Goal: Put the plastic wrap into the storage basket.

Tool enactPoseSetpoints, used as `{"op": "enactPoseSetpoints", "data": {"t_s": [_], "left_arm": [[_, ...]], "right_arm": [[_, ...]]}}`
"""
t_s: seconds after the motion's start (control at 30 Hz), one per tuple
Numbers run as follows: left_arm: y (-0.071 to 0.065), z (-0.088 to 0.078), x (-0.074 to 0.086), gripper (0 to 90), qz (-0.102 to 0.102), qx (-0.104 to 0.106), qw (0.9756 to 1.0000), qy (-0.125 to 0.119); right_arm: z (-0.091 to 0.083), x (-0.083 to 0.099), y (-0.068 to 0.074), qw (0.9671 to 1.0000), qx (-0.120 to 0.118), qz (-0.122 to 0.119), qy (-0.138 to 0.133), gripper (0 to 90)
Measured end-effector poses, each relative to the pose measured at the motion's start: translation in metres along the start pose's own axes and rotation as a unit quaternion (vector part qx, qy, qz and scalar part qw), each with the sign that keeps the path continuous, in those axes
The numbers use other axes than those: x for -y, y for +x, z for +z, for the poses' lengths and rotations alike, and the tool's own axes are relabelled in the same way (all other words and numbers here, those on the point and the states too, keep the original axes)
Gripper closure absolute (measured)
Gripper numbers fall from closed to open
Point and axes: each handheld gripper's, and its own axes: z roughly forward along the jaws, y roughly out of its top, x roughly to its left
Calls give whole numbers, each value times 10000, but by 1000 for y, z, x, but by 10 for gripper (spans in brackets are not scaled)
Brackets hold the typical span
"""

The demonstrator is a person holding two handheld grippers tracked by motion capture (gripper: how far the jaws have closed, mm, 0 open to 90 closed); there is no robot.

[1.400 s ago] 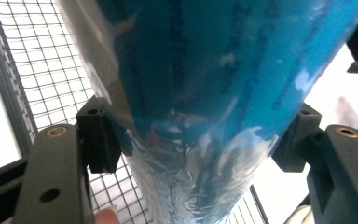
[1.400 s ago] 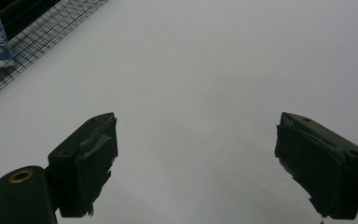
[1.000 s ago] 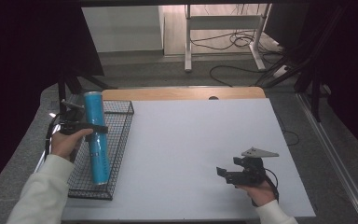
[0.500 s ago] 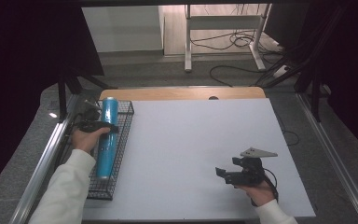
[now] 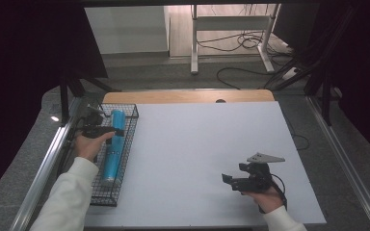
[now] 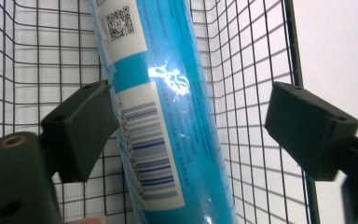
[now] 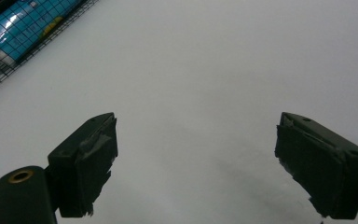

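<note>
While the blue foil-wrapped cylindrical tube (image 5: 112,149) lies lengthwise on the floor of the black wire-mesh basket (image 5: 131,126) along the left edge of the white table (image 5: 197,144), the left gripper (image 5: 118,131) hovers over the tube's far half with its jaws spread wide. In the left gripper view the tube (image 6: 163,121) runs up between the two black pads: one pad sits right against the barcode label, the other stands well clear near the basket wall (image 6: 291,51), so nothing is clamped. The mesh shows beneath and on both sides of the tube, which suggests it rests on the basket floor rather than hanging from the tool.

The right gripper (image 5: 231,181) is held near the table's near right corner, its jaws also parted — the right gripper view shows bare white tabletop (image 7: 205,70) between its pads, with the tube's end (image 7: 23,28) and the mesh at the far upper left.

Judging from this, the step in hand is either the release of the tube into the basket or the moment before a grasp; the frames alone do not settle which. If it is a release, the next move calls for lifting the left gripper straight up — clear of the wire rim — without nudging the tube. If it is a grasp, the jaws need centring across the tube before they close.
</note>
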Motion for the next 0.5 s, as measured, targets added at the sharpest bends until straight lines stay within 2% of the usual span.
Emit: {"op": "enactPoseSetpoints", "data": {"t_s": [0.1, 0.13, 0.2, 0.27, 0.37, 0.4, 0.5], "left_arm": [[-4, -10, 4, 139, 209, -25, 9996, -167], [-7, -20, 8, 138, 386, -97, 9987, -314], [-8, -24, 10, 138, 426, -92, 9983, -382], [-11, -34, 16, 141, 583, 55, 9970, -502], [-21, -49, 31, 141, 882, 163, 9935, -694], [-24, -54, 37, 143, 953, 209, 9917, -835], [-34, -66, 59, 152, 1153, 529, 9865, -1035]], "right_arm": [[0, 0, -1, 10000, -17, -29, 3, 133], [0, -1, -2, 10000, -16, -63, 15, 133], [0, -1, -2, 10000, -14, -82, 18, 133], [0, 0, -3, 9999, -28, -96, 16, 133], [-1, 0, -4, 9999, -35, -112, 7, 133], [-2, 1, -4, 9999, -31, -119, -12, 133], [-5, 1, -5, 9999, -31, -104, -64, 133]]}}
